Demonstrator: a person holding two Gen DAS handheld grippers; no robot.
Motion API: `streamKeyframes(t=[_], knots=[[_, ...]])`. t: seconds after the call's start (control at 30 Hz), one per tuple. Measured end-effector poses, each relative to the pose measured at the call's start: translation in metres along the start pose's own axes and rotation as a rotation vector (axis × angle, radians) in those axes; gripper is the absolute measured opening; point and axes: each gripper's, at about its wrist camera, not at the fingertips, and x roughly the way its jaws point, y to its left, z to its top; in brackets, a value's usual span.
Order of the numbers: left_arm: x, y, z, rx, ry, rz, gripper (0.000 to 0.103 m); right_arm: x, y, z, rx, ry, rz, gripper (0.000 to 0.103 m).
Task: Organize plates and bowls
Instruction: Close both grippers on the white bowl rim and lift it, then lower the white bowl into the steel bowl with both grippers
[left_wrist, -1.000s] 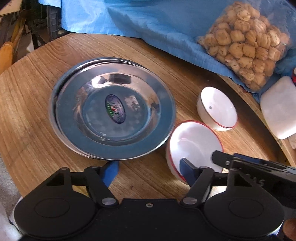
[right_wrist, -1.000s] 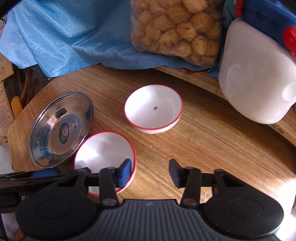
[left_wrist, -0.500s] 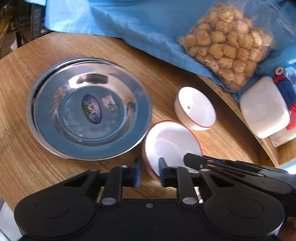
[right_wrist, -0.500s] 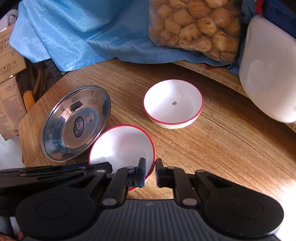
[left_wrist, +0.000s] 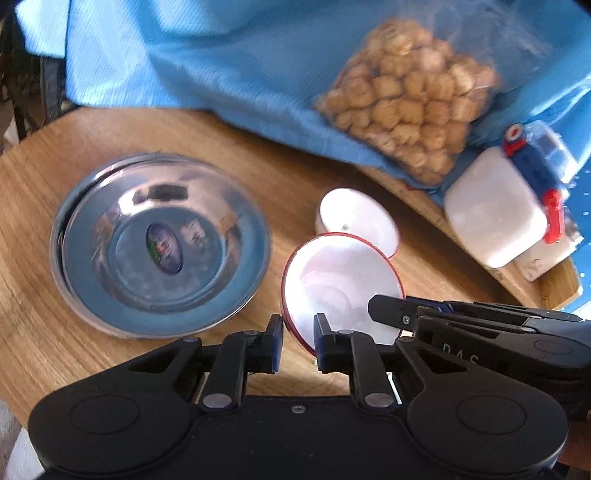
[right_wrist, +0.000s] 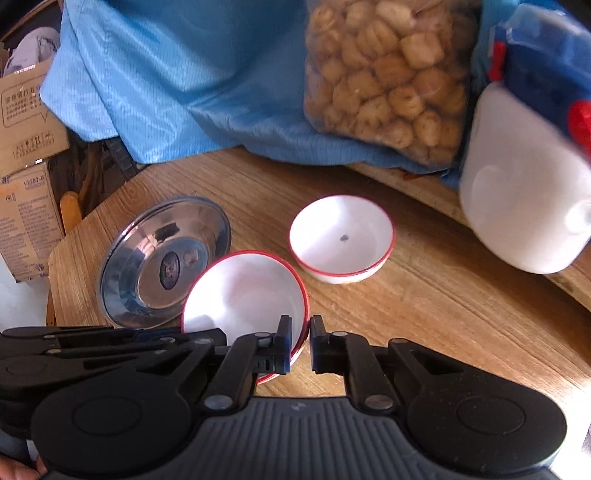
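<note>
Steel plates (left_wrist: 159, 243) sit left of centre in the left wrist view, nested: a second rim shows along the top plate's upper left edge, so the plates look already stacked. How many lie under the top one, cannot tell.

Bowls not yet joined. The near bowl (left_wrist: 341, 284), white with a red rim, is at lower centre of both views, tilted, and appears lifted off the table (left_wrist: 74, 155). The left gripper (left_wrist: 298, 338) has its jaws drawn narrow on the bowl's near-left rim, one finger outside, one inside. The right gripper (right_wrist: 300, 341) pinches the opposite rim of the same bowl the same way, jaws narrow with the red edge between them. So both grippers hold one bowl.

The far bowl (right_wrist: 341, 240), also red-rimmed, stands upright on the table right of centre in the right wrist view, a small dark speck in its bottom. In the left view the held bowl's upper edge overlaps it; in the right view the two stand apart.

Judgement: plates done, one step left, setting the held bowl into the far one.

Upper frame holds a blue cloth (right_wrist: 166, 74), a bag of snacks (right_wrist: 388, 81) and a white container (right_wrist: 524, 206).
</note>
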Motion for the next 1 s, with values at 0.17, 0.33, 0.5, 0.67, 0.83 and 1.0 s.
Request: streamKeyframes(t=[0.17,0.33,0.5,0.67,0.83,1.0], knots=[[-0.014,-0.010,0.002,0.054,-0.055,-0.059,0.018,-0.024,-0.005,-0.005,0.027,-0.044,-0.014,0.011],[-0.025,-0.020,0.000,0.116,-0.061,-0.107,0.018,-0.045,-0.010,-0.013,0.047,-0.078,-0.022,0.011],[-0.033,-0.029,-0.007,0.186,-0.036,-0.144,0.018,-0.063,-0.013,-0.029,0.080,-0.090,-0.030,0.011],[-0.037,-0.032,-0.019,0.223,0.036,-0.189,0.018,-0.076,-0.018,-0.048,0.119,-0.072,-0.042,0.011],[-0.034,-0.036,-0.030,0.269,0.115,-0.210,0.018,-0.082,-0.021,-0.068,0.158,-0.037,-0.056,0.011],[-0.028,-0.044,-0.037,0.315,0.177,-0.197,0.019,-0.079,-0.027,-0.082,0.205,-0.002,-0.060,0.011]])
